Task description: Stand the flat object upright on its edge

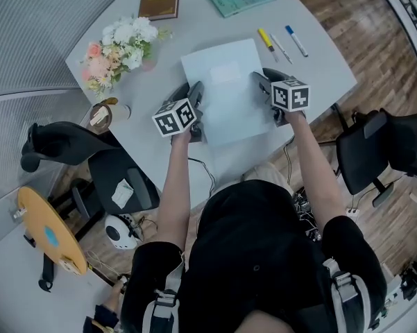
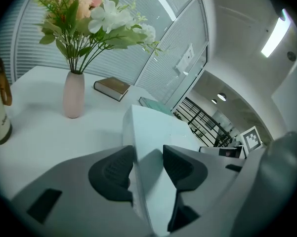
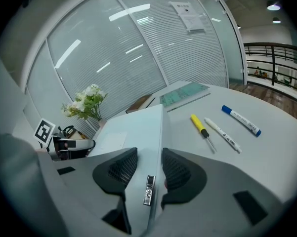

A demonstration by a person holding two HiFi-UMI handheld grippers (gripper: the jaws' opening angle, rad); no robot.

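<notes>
Bright, even light from ceiling strips (image 2: 275,33); faint shadows on the desk (image 1: 319,61). Fisheye edges darken; the left hand-held gripper (image 2: 148,162) looks soft.

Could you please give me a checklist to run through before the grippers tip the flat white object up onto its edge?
1. Right gripper grip on the flat white object: pads lie against both faces at its side edge. Ok.
2. Left gripper grip: one pad touches the object, the other pad's contact is lost in shadow. Cannot tell.
3. Grippers on opposite side edges, about level with each other: ok.
4. Pens clear of the object: they lie apart on its right. Ok.
5. Flower vase clear: it stands well apart on the left. Ok.
6. Object's underside free of the table: cannot tell.
</notes>
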